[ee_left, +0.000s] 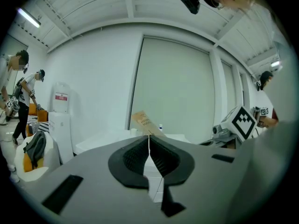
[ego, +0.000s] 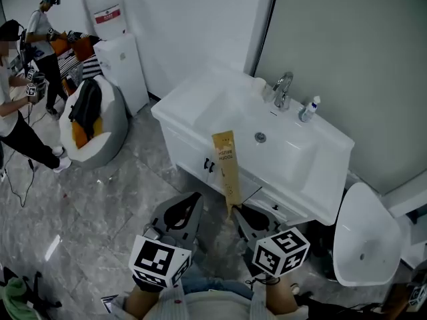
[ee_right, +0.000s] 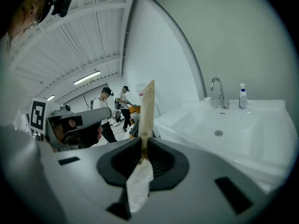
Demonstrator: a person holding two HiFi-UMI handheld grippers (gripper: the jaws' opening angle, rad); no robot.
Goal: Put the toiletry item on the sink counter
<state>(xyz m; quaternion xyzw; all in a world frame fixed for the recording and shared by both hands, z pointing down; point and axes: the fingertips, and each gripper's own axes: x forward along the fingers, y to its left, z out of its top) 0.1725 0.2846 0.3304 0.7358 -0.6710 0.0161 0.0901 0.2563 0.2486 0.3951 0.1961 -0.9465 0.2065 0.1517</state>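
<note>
**Toothbrush box held short of the sink**

A white-walled room with a grey marble floor (ego: 100, 199) holds a white vanity whose sink worktop (ego: 200, 102) carries a chrome faucet (ego: 283, 89) and a small white bottle (ego: 308, 109) with a blue cap beside it. The only writing that can be read is the dark print "TOOTH BRUSH" running along a slim brown cardboard toothbrush box (ego: 227, 169). A red label (ego: 108, 15) sits on the water dispenser (ego: 123, 65) against the far wall, too small to read.

The right gripper (ego: 235, 209) has its fingers (ee_right: 163, 162) pinched on the lower end of the box, which stands nearly upright in the air in front of the vanity, not touching the worktop. The left gripper (ego: 192, 200) is just beside it, its fingers (ee_left: 133, 157) pressed together with nothing between them.

Two people stand far off at the left, near a grey beanbag (ego: 93, 122).
</note>
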